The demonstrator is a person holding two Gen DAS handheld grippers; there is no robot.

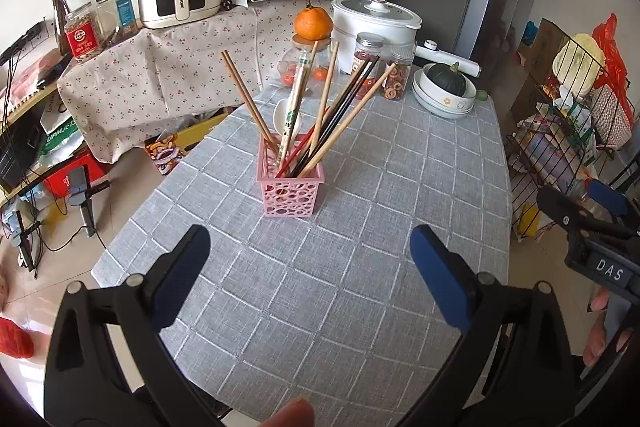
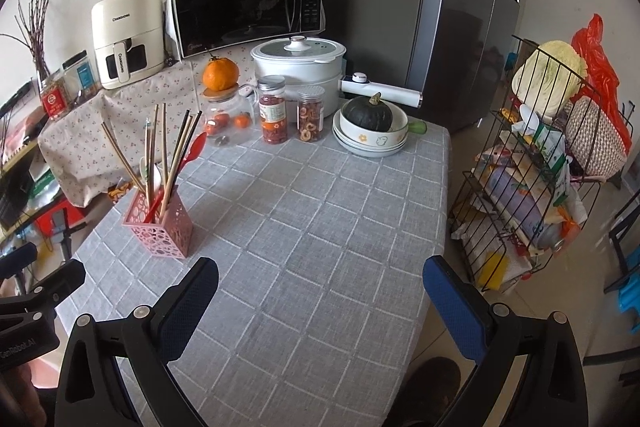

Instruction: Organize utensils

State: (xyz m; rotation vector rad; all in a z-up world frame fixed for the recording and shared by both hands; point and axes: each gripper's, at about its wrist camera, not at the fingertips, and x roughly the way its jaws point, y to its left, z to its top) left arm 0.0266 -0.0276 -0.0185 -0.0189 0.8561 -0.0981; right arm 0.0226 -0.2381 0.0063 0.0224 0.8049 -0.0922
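A pink perforated holder (image 1: 291, 193) stands upright on the grey checked tablecloth (image 1: 360, 287). It holds several chopsticks (image 1: 328, 99), wooden, black and red, a white spoon (image 1: 286, 117) and a red spoon (image 2: 195, 150). It also shows in the right wrist view (image 2: 160, 227). My left gripper (image 1: 310, 251) is open and empty, above the cloth in front of the holder. My right gripper (image 2: 320, 279) is open and empty, to the right of the holder. The right gripper also shows at the left view's right edge (image 1: 592, 211).
At the table's back stand a glass jar (image 2: 228, 115) with an orange (image 2: 221, 73) on its lid, two snack jars (image 2: 273, 115), a white pot (image 2: 300, 65) and stacked bowls (image 2: 370, 137) with a squash (image 2: 369, 113). A wire rack (image 2: 540, 179) stands right of the table.
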